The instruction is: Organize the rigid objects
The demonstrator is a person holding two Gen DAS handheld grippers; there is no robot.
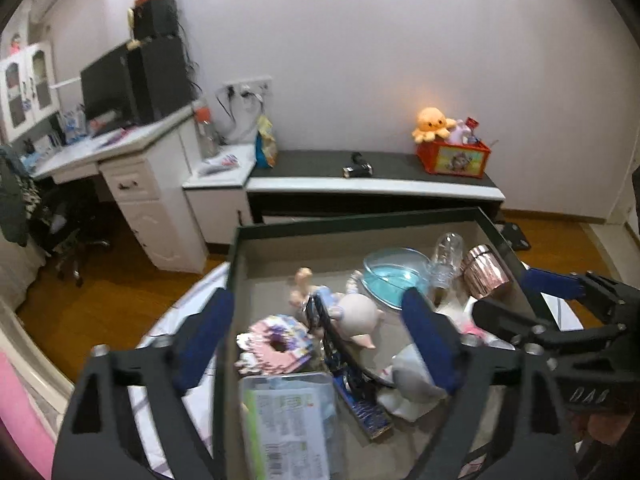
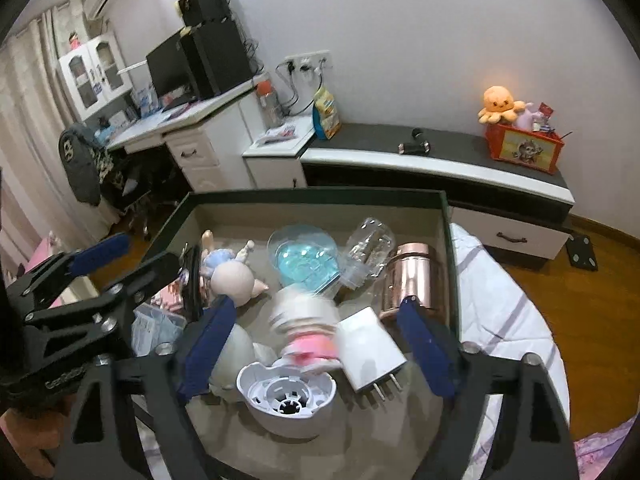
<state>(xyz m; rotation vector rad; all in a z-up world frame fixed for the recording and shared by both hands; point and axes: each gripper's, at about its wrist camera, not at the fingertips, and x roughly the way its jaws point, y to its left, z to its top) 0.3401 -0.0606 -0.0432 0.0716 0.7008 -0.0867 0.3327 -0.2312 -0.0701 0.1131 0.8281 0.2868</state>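
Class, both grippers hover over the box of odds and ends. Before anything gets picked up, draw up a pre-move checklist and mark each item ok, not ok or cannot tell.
1. Left gripper jaws open, nothing between the pads: ok.
2. Right gripper jaws open, nothing gripped: ok.
3. Grippers apart from each other: ok, they sit side by side without touching.
4. White charger free to grasp: ok, it lies on top between the right fingers.
5. Copper jar clear of neighbours: not ok, the clear bottle leans beside it.
6. Pink-and-white toy lying still: cannot tell, it is blurred.
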